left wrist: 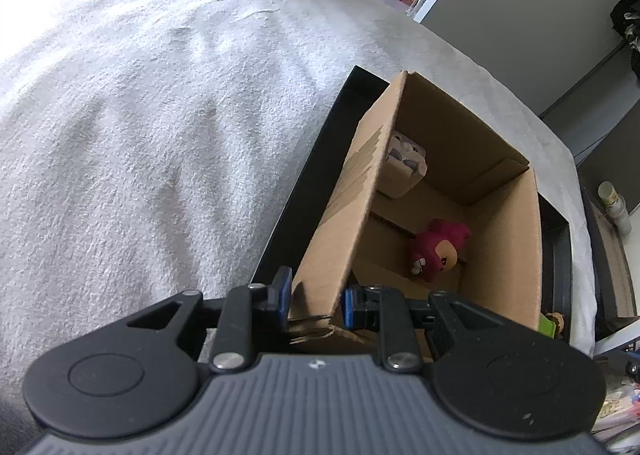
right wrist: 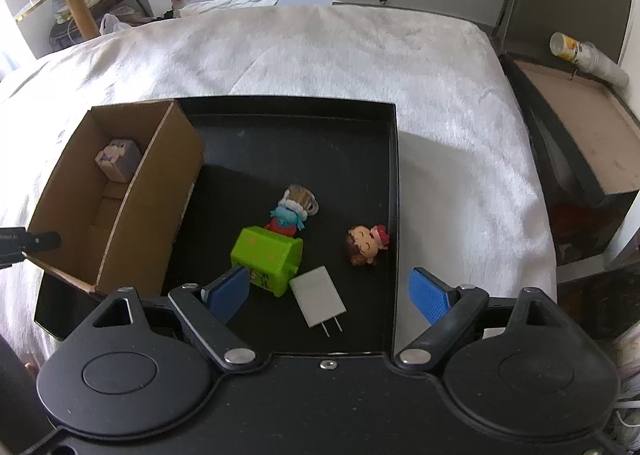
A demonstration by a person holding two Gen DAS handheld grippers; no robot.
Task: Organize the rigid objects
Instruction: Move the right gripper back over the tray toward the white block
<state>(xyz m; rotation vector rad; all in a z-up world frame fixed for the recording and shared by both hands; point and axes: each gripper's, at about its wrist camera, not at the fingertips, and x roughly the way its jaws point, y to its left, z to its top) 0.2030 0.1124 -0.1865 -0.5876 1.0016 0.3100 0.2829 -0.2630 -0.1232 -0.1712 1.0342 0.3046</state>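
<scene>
A brown cardboard box [right wrist: 152, 191] stands in the left of a black tray [right wrist: 394, 175] on a white blanket. Inside it are a small grey-beige figure box [right wrist: 118, 159] and a magenta toy [left wrist: 438, 251]. My left gripper [left wrist: 316, 301] is shut on the box's near wall [left wrist: 340, 223], one pad on each side. In the tray lie a green toy block [right wrist: 268, 259], a blue-and-red figure [right wrist: 290, 215], a doll head [right wrist: 366, 245] and a white charger plug [right wrist: 318, 297]. My right gripper [right wrist: 328, 295] is open and empty above the charger.
The white blanket [right wrist: 320, 55] covers the bed around the tray. A dark bedside cabinet [right wrist: 580, 159] with a cup tube on it stands to the right. Slippers and an orange carton lie on the floor beyond the bed.
</scene>
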